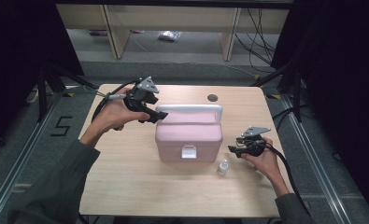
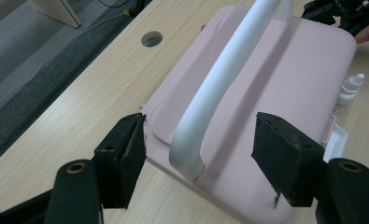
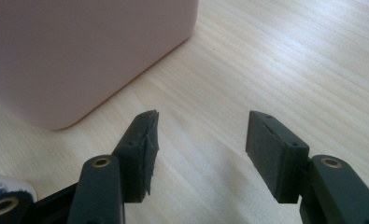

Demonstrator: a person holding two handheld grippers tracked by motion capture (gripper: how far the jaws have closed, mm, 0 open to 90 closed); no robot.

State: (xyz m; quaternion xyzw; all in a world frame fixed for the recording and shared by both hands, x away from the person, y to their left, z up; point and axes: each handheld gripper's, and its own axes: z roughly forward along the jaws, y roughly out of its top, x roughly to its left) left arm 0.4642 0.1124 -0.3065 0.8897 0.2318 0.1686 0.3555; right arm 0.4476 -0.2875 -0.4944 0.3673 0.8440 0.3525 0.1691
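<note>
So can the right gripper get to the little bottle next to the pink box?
Probably yes. The right gripper is open and close to the little bottle, which stands alone on the table in front of the pink box, with nothing between them.

Lab recording booth — black curtains [image 1: 14, 56] flank pale wooden table with rounded corners [image 1: 126, 196], aluminium floor rails [image 1: 14, 175] run along both table sides, taped digit marker [image 1: 61, 126] on grey carpet, loose black cables [image 1: 261, 42] beyond far edge.
</note>
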